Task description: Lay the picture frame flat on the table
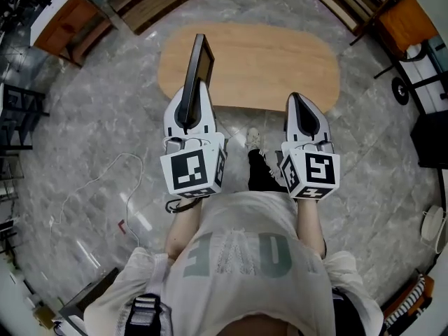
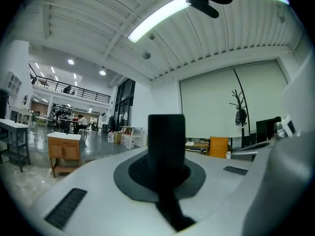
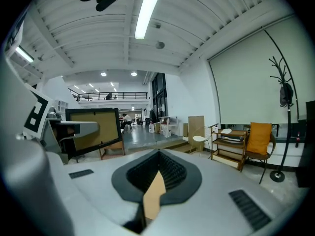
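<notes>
A black picture frame [image 1: 196,68] with a brownish panel stands upright on its edge over the near left part of the oval wooden table [image 1: 273,61]. My left gripper [image 1: 187,110] is shut on the frame's lower edge. In the left gripper view the frame [image 2: 166,141] shows edge-on as a dark bar rising between the jaws. My right gripper [image 1: 297,100] hangs at the table's near edge, apart from the frame, shut with nothing in it. The right gripper view shows the frame [image 3: 91,127] off to its left, tan face toward the camera.
The table stands on a grey marble floor. A wooden cabinet [image 1: 66,19] is at the far left and an orange one [image 1: 406,19] at the far right. A white cable [image 1: 91,187] lies on the floor to my left. A person's shoe [image 1: 253,140] is under the table edge.
</notes>
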{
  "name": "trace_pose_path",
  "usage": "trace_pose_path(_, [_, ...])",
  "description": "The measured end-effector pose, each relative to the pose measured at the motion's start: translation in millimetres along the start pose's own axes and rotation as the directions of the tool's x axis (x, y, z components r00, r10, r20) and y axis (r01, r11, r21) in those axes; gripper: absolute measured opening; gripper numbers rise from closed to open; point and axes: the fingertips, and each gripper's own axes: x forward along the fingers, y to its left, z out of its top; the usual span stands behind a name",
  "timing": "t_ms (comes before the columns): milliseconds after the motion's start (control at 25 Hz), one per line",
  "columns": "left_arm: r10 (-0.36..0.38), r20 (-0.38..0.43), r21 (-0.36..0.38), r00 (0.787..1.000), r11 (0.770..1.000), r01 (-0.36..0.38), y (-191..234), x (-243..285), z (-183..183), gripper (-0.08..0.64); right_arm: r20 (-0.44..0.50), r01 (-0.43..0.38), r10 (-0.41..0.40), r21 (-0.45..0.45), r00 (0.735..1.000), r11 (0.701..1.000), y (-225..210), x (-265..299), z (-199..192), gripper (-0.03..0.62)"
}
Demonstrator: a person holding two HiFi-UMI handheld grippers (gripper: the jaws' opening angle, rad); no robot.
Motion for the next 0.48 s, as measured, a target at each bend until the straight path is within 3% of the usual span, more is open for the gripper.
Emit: trace_pose_path(480, [0.063,-0.037,-0.008,0.997,0.998,-0.063,15.3,185.0,14.7,0.02,-0.061,-0.072,0.071,0.001,0.996,0.997,-72.3,170.3,39.5,0.008])
